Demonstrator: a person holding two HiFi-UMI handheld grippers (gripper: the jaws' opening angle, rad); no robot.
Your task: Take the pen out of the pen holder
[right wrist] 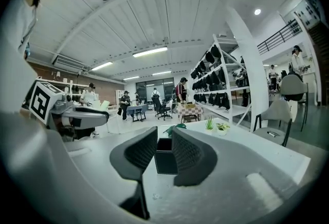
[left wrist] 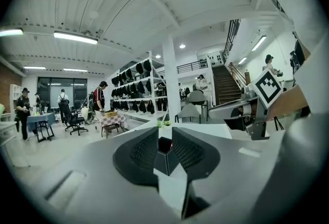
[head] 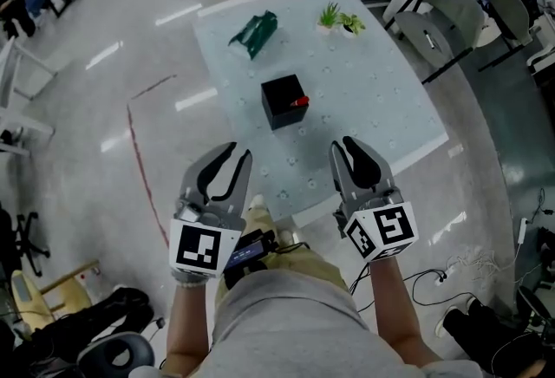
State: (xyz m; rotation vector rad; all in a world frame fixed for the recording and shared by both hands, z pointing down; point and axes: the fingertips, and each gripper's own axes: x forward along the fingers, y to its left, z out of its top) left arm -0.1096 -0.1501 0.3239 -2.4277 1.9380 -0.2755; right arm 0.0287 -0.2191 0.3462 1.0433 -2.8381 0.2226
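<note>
**Head view.** A pale table (head: 381, 116) is seen from above, set on a grey floor (head: 104, 107). A black pen holder (head: 279, 101) stands near the middle of the table, and the red tip of a pen (head: 301, 101) shows at the holder's right edge, so the pen is in the holder. A crumpled green object (head: 254, 32) lies farther back on the table, and two small potted plants (head: 340, 19) are placed to its right. The left claw (head: 236, 151) and the right claw (head: 342, 144) are held side by side at the near edge of the table, well short of the holder. Both point towards it.

**Left gripper view.** The jaws of the left claw are parted by a narrow gap and nothing is gripped. Through the gap the pen holder is seen farther off, with a red spot of the pen at its top. The plants are visible beyond it.

**Right gripper view.** The jaws of the right claw are likewise set slightly apart and are closed on nothing. The pen holder is framed between them at a distance, untouched. The green object and the plants are seen behind it.
</note>
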